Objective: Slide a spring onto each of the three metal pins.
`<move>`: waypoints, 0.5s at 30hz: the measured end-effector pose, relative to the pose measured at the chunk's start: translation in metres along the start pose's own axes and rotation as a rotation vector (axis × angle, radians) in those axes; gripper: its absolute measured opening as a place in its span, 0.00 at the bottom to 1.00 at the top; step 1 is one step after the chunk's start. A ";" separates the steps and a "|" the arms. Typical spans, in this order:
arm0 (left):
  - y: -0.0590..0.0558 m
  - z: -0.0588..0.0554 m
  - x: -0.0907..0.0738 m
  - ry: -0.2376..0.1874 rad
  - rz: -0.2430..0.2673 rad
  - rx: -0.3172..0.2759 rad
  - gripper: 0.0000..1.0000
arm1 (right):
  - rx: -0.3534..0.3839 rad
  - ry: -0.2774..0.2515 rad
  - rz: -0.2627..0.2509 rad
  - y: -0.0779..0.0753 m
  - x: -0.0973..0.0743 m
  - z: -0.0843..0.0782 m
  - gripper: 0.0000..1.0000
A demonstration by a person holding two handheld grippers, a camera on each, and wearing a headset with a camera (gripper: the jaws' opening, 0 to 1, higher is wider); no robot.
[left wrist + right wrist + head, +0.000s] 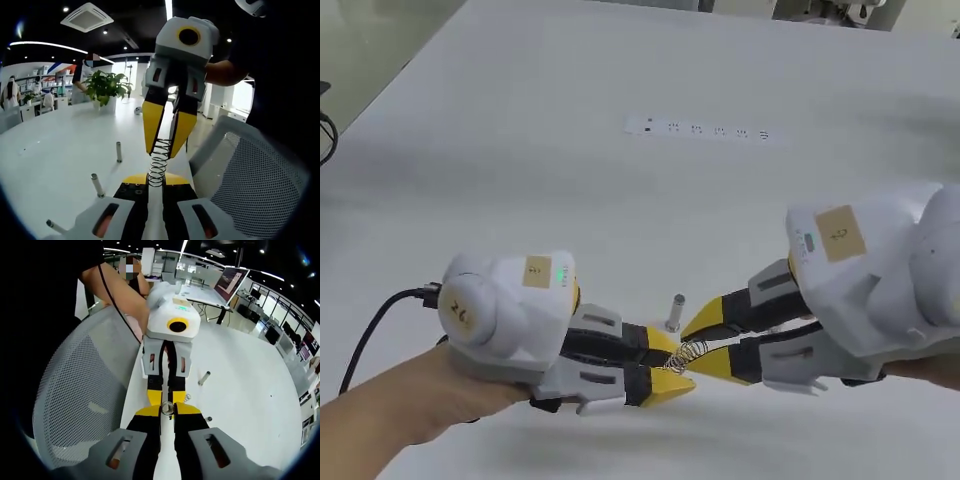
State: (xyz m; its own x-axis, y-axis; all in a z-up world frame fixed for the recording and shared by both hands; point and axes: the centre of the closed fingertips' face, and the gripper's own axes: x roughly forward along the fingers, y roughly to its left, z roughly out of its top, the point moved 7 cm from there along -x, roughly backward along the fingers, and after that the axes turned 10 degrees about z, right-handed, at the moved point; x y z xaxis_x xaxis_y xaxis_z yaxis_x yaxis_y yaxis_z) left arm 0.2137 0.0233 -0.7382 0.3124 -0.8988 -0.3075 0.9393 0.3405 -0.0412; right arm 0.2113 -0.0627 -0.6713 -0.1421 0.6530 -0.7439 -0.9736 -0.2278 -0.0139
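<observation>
So far you're at zero out of three, as far as I can tell. You've got one spring (688, 352) strung between the two sets of fingers. The left gripper (672, 375) has its fingers narrowed down on one end, and the right gripper (705, 338) looks pinched on the other end, tips nearly meeting the left ones just above the desk (570, 200).

In the left gripper view the spring runs straight out from your own fingertips into the right fingers. Off to the side of the fingers there's a pin (119, 151), a second pin (96, 185) closer in, and a third pin (55, 226) right at the edge. All look bare, no coil on any.

So my read: this is the first spring, not yet over a pin, with all three left to do.
</observation>
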 end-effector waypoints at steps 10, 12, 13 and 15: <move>0.000 0.000 0.001 0.012 0.008 0.022 0.01 | -0.034 0.072 0.028 -0.002 0.004 0.004 0.06; 0.001 0.000 0.001 0.010 0.010 0.022 0.01 | -0.041 0.076 0.030 -0.002 0.004 0.004 0.06; 0.001 0.000 0.001 0.011 0.009 0.023 0.01 | -0.043 0.079 0.032 -0.002 0.004 0.004 0.06; 0.001 -0.001 0.001 0.013 0.009 0.028 0.01 | -0.051 0.088 0.035 -0.002 0.005 0.004 0.06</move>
State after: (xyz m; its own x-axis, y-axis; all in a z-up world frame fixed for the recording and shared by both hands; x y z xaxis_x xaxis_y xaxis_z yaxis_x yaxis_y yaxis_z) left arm 0.2148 0.0226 -0.7394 0.3189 -0.8920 -0.3205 0.9402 0.3404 -0.0118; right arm 0.2119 -0.0558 -0.6725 -0.1577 0.5785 -0.8003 -0.9576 -0.2876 -0.0192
